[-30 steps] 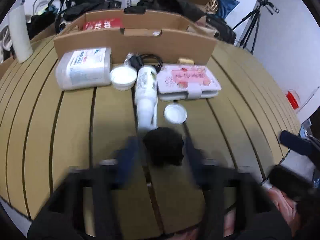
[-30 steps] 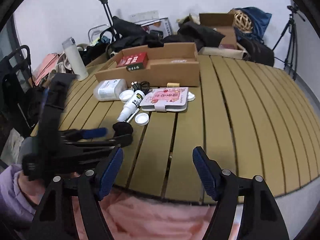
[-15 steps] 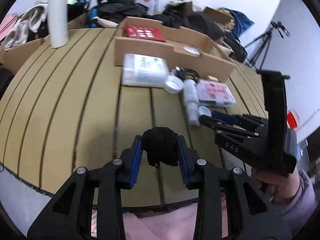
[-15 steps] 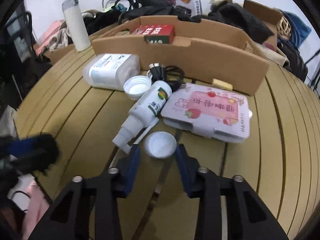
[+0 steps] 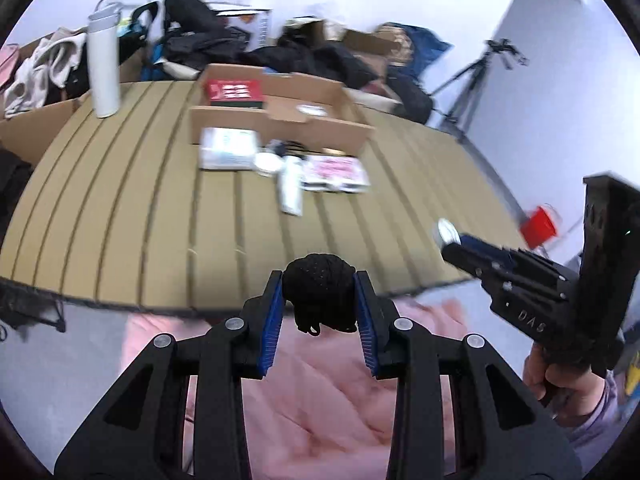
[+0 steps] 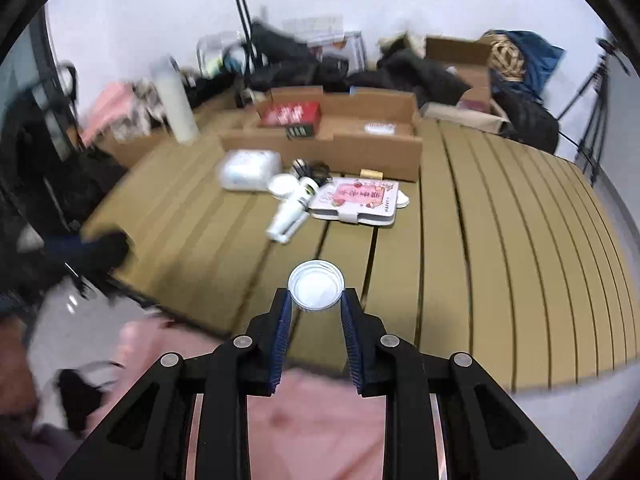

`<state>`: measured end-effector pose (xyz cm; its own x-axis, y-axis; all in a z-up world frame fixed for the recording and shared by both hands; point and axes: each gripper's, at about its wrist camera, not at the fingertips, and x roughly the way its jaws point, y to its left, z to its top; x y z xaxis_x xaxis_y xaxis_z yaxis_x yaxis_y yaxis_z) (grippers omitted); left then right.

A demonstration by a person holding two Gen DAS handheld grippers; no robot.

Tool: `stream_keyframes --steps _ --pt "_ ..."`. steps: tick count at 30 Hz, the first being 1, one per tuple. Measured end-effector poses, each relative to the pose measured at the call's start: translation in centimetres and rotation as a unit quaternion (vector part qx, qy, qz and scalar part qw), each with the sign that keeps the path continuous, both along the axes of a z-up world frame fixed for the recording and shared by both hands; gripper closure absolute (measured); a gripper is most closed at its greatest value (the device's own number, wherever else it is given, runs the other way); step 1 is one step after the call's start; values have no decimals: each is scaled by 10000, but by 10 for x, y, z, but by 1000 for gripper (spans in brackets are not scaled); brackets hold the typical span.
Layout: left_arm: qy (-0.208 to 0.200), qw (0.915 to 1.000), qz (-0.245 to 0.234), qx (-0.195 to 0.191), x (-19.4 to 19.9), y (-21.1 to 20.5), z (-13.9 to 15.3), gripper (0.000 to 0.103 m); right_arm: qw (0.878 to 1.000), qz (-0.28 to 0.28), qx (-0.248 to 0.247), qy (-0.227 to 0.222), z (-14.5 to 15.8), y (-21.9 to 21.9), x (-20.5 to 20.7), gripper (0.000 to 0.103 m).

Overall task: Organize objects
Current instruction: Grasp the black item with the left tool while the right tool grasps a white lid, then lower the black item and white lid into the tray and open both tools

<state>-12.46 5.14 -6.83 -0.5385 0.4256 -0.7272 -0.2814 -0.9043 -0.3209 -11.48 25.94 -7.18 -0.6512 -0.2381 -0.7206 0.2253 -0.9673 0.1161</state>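
Observation:
My left gripper is shut on a black knitted ball and holds it above the table's near edge. My right gripper is shut on a white round lid, held off the table; it also shows at the right of the left wrist view. On the slatted table lie a white bottle, a pink-printed case, a white tub, another white lid and a black cable, all in front of a cardboard tray.
The cardboard tray holds a red box and a small white item. A white flask stands at the far left. Bags, boxes and a tripod crowd the room behind the table. A red cup sits off the right edge.
Both grippers have pulled back toward the table's near edge. The right gripper closed on the white lid and lifted it. The left still holds the black ball.

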Motion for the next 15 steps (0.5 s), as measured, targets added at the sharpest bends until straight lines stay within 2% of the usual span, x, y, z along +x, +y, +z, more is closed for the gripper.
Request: stream_keyframes --steps 2,5,8,10,13,15 --pt "313 9994 -144 -82 13 11 13 73 9997 -39 -84 208 15 0 16 75" --pt "590 9979 -118 -219 19 16 28 73 9992 1 73 396 25 -6 28 75" --pt "661 9975 -110 -207 20 14 33 73 9987 -3 -72 497 31 -2 32 75" --pt "643 9974 -76 -312 6 13 38 73 9986 31 -93 513 32 -2 28 75" --pt "476 9978 -112 -449 -31 12 50 73 9975 106 216 665 42 1 6 75" --pt "311 9988 -325 -171 -72 10 65 73 9961 196 245 822 59 10 -26 75"
